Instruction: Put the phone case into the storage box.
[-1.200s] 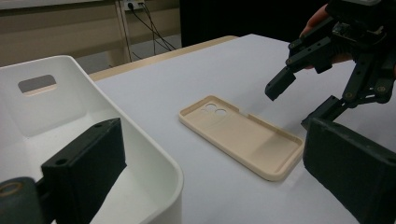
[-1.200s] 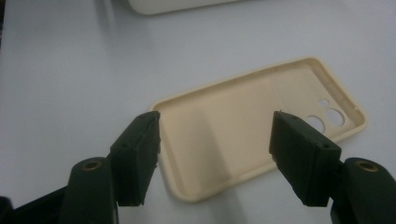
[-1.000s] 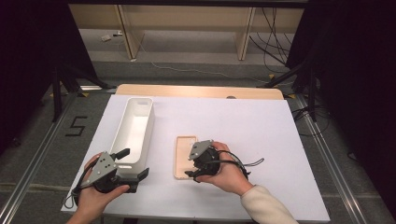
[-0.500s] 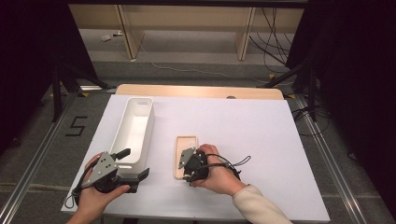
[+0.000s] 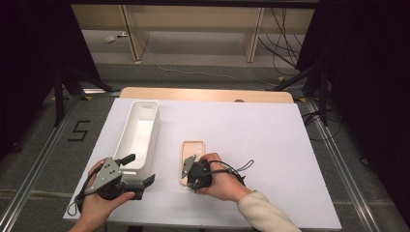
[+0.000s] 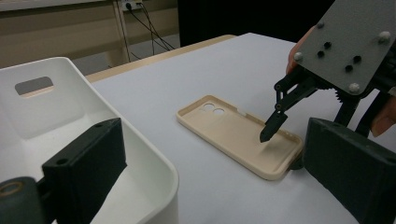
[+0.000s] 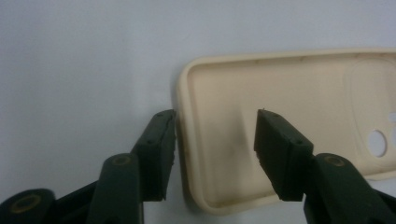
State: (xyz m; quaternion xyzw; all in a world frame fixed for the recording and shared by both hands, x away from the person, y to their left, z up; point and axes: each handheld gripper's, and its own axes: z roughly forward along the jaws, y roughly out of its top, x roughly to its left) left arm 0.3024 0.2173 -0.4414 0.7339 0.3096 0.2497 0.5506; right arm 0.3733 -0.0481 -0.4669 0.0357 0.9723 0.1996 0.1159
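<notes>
A beige phone case (image 5: 192, 153) lies hollow side up on the white table, right of a long white bin (image 5: 155, 126). My right gripper (image 5: 186, 178) is at the case's near end, astride its rim. In the right gripper view one pad (image 7: 161, 140) sits just outside the case's rim (image 7: 187, 140) and the other hangs over the hollow inside. These jaws have just been closing and a gap remains, so they are open. My left gripper (image 5: 138, 169) stands open at the bin's near end, with the bin's corner (image 6: 154, 163) between its jaws.
The white table top (image 5: 270, 145) stretches out to the right and far side, ending in a wooden strip (image 5: 203, 94). Shelving legs and cables stand on the floor beyond. Metal rails run along both sides of the table.
My right hand has shifted left and down to the case's near end, and its jaws have narrowed around the rim. The left hand has stayed put.
</notes>
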